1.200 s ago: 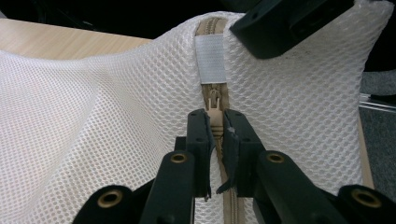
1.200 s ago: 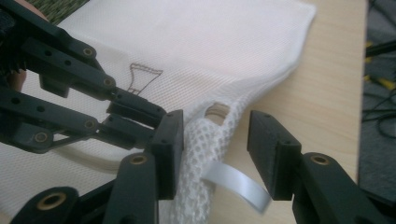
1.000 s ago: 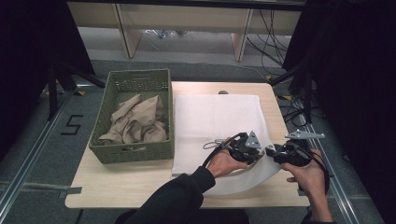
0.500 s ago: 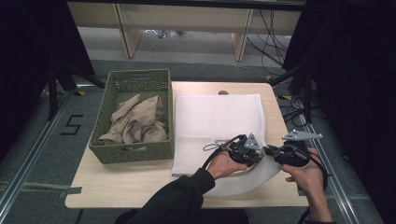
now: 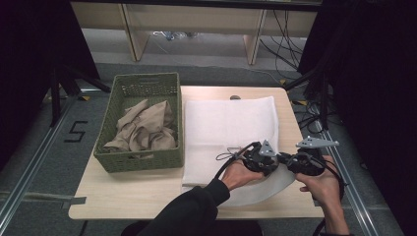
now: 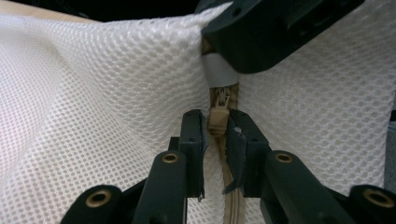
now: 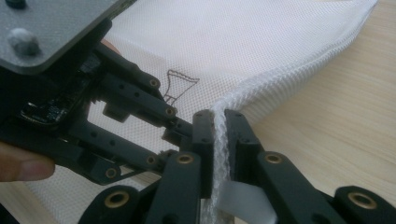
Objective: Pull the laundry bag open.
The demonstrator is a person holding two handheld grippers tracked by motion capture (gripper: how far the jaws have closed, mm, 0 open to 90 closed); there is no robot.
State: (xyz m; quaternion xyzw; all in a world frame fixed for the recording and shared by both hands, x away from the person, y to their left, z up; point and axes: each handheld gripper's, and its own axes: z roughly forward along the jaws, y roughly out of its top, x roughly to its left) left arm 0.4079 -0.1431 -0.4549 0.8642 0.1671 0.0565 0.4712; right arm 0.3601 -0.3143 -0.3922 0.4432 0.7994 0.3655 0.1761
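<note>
Both grippers work at the near right corner of a white mesh bag (image 5: pixel 228 130), which lies flat on the wooden table (image 5: pixel 128 194), at about five o'clock in the high view. Left gripper (image 5: pixel 259 158), seen from above at the bag's near edge, has its jaws pressed on the beige zipper pull (image 6: pixel 218 117); they have just eased open a touch, yet the pull sits pinched between the pads in the left gripper view, with the beige zipper (image 6: pixel 232 186) running toward six o'clock. Right gripper (image 5: pixel 301 162), just beside it at three o'clock, is clamped on the bunched mesh edge of the bag (image 7: pixel 220 140); a white tab (image 7: pixel 240 198) shows below its pads. A small stitched mark (image 7: pixel 177 86) sits on the mesh at eleven o'clock from those jaws. Well apart, at nine o'clock on the table, a green basket (image 5: pixel 140 160) holds crumpled tan cloth (image 5: pixel 145 128).
</note>
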